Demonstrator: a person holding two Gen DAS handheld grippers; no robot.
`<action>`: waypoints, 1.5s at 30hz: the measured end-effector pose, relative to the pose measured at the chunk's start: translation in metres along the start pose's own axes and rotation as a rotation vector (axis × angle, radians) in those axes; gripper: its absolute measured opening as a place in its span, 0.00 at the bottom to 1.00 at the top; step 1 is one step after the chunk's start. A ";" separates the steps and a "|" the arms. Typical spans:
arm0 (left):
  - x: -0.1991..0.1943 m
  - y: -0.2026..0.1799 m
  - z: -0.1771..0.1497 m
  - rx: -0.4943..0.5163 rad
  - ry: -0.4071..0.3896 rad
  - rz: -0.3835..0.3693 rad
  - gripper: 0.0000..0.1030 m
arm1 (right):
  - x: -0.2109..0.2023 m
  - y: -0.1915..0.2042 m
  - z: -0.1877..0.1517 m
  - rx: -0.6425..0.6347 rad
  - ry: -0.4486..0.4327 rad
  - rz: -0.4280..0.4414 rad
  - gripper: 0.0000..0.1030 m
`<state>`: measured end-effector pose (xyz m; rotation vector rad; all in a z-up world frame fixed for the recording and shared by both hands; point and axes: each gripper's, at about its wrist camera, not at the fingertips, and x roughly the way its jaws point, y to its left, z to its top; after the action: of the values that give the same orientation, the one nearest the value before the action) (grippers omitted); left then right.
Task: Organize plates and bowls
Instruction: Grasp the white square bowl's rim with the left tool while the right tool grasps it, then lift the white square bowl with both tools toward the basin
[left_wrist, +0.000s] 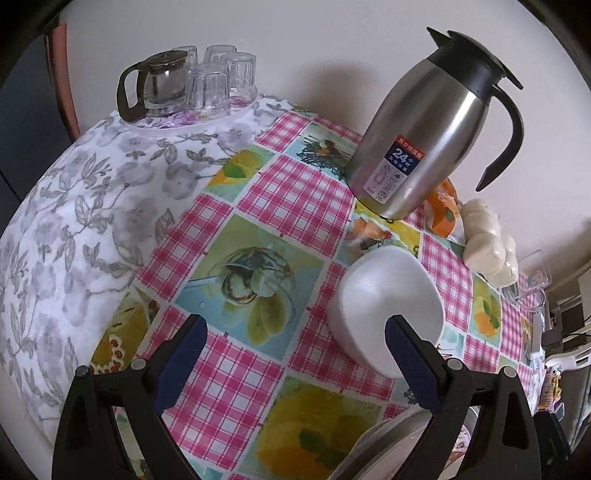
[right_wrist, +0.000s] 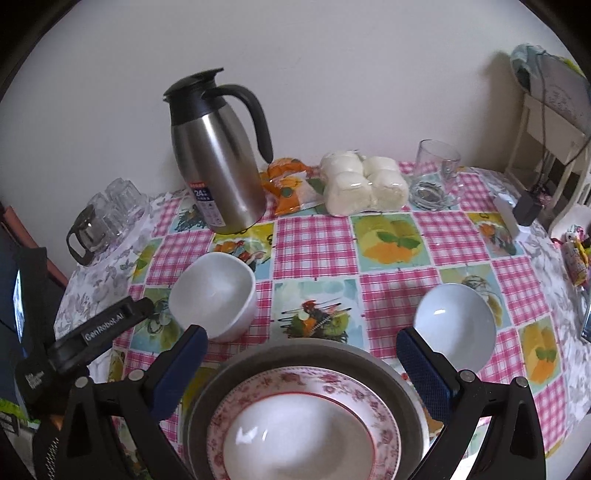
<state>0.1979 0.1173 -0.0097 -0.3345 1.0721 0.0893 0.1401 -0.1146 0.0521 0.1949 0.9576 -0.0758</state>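
A table laid with a fruit-print tablecloth (right_wrist: 314, 240) midway through a tidy-up of plates and bowls. The right gripper (right_wrist: 297, 350) hangs with its 2 blue-padded fingers (right_wrist: 424, 365) spread wide and empty above a nested stack: a grey plate (right_wrist: 207, 398) at the bottom, a pink floral plate (right_wrist: 369, 391) inside it, and a white bowl (right_wrist: 295, 435) on top, largest to smallest, which suggests the stack is the gathering point. 2 pieces remain loose. A square-sided white bowl (right_wrist: 218, 295) sits just beyond the left finger, upright on the cloth; a round white bowl (right_wrist: 454, 325) sits just beyond the right finger.

The left gripper (left_wrist: 295, 339), seen as a black body (right_wrist: 96, 332) beside the square-sided bowl in the right wrist view, also has its fingers (left_wrist: 181, 354) spread and holds nothing. Its right finger overlaps that bowl (left_wrist: 384, 306) in the left wrist view; whether it touches the rim cannot be told. The placing reads as an approach to take this bowl to the stack.

Legible writing: "GenRobot.AI" on the left gripper's body, and a large "24" on the red-and-blue label of the steel thermal jug (right_wrist: 218, 158) well beyond the fingers; the label's other characters are too small to read. Upturned glasses (left_wrist: 218, 81) and a glass teapot (left_wrist: 155, 88) stand at the far edge.
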 end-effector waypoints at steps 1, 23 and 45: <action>0.002 0.001 0.001 0.001 0.004 -0.004 0.94 | 0.003 0.002 0.003 0.000 0.012 -0.003 1.00; 0.051 0.000 0.006 -0.044 0.122 -0.174 0.63 | 0.079 0.038 0.025 -0.038 0.189 -0.038 0.73; 0.082 -0.005 0.009 -0.051 0.150 -0.188 0.34 | 0.149 0.056 0.032 -0.082 0.325 -0.058 0.28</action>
<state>0.2462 0.1079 -0.0767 -0.4928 1.1827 -0.0774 0.2600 -0.0624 -0.0440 0.1044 1.2885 -0.0588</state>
